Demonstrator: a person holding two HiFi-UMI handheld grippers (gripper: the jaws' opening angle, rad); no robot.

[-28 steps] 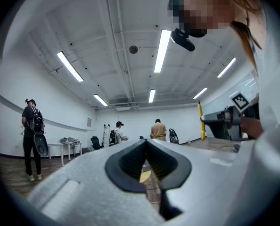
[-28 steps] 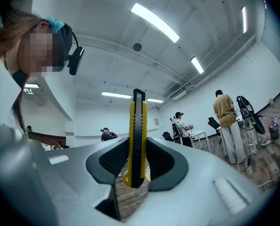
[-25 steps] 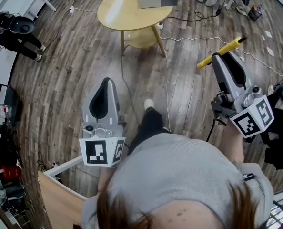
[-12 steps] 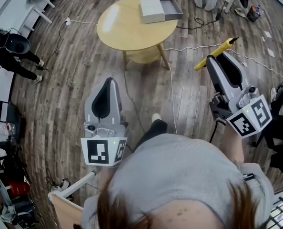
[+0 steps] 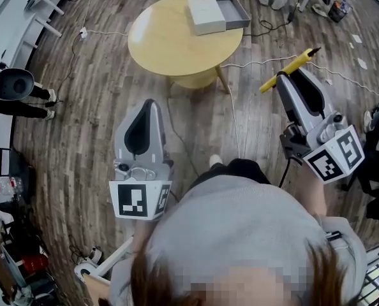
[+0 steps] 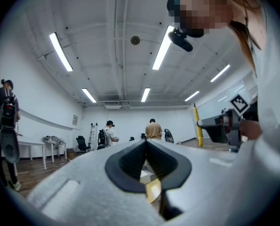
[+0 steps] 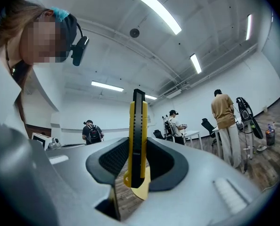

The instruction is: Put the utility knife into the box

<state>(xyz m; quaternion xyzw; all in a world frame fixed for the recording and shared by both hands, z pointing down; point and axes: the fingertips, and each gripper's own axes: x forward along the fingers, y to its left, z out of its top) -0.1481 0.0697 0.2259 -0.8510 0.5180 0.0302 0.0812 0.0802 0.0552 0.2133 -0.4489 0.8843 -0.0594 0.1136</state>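
Note:
A yellow utility knife [image 5: 290, 69] sticks out past the tips of my right gripper [image 5: 282, 75], which is shut on it. In the right gripper view the knife [image 7: 137, 126] stands upright between the black pads of that gripper [image 7: 137, 145]. My left gripper [image 5: 150, 102] is held level at the left, its jaws shut with nothing between them [image 6: 146, 144]. Ahead, a round yellow table [image 5: 170, 43] carries an open grey box [image 5: 233, 8] with a white lid [image 5: 205, 13] beside it at the far edge. Both grippers are well short of the table.
The floor is wooden planks with a white cable [image 5: 253, 62] and a dark cable [image 5: 177, 139] running across it. A person in black [image 5: 11, 88] stands at the left. Dark bags [image 5: 378, 139] sit at the right. Several people [image 7: 222, 121] stand far off in the room.
The table has come lower and nearer in the head view as both grippers advanced toward it. The knife has stayed in the right gripper. The person at the left has shifted down the frame.

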